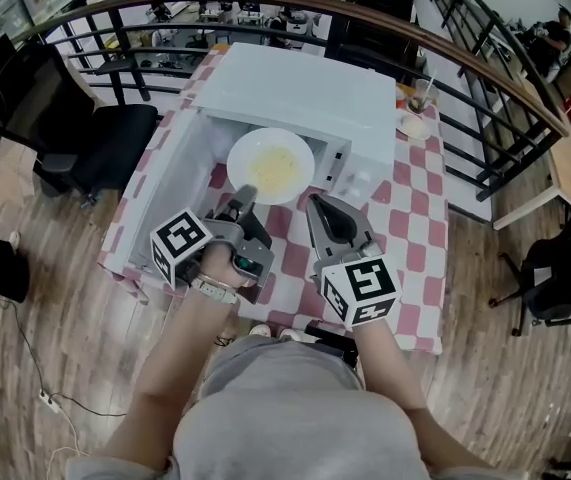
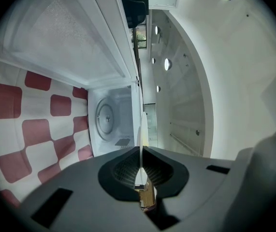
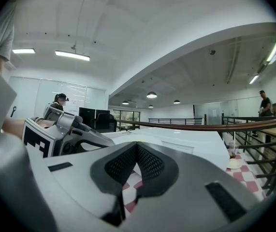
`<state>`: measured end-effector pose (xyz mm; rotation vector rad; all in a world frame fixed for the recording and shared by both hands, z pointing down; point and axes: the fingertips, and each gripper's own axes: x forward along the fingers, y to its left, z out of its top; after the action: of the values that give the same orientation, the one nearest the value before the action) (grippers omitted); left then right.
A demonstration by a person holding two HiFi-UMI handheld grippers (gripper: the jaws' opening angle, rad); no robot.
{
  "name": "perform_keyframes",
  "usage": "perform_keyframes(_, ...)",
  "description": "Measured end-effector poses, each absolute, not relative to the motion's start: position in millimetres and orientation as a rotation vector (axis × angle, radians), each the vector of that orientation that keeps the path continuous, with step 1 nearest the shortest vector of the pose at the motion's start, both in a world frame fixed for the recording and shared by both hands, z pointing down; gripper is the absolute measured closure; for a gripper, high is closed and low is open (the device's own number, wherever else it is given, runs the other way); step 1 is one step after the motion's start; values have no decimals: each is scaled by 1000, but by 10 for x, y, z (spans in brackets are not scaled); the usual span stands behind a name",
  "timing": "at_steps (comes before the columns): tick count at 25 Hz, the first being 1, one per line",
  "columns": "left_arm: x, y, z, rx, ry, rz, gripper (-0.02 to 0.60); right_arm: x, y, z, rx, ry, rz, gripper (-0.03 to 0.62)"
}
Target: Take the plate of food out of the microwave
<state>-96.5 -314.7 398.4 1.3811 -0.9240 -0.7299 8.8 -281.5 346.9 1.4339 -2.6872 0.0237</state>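
A white plate (image 1: 270, 165) of yellow food hangs just in front of the white microwave (image 1: 305, 93), whose door (image 1: 187, 173) stands swung open to the left. My left gripper (image 1: 246, 196) is shut on the plate's near rim. In the left gripper view the plate (image 2: 141, 134) shows edge-on as a thin white line pinched between the pads, with the bare cavity and its turntable (image 2: 105, 117) behind it. To the right of the plate my right gripper (image 1: 320, 206) is shut and holds nothing. Its closed jaws (image 3: 137, 146) point over the microwave's top.
The microwave stands on a table with a red and white checked cloth (image 1: 415, 228). A cup (image 1: 421, 94) and a small dish (image 1: 412, 126) sit at the table's far right. A black office chair (image 1: 105, 143) is to the left, a railing (image 1: 485, 78) behind.
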Motion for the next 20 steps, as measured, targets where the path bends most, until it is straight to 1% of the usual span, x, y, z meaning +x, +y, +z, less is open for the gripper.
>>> perform_keyframes(20, -900, -3253, 3637, 1424, -910, -761, 566, 126, -2957, 3148, 1467, -2694, -71, 569)
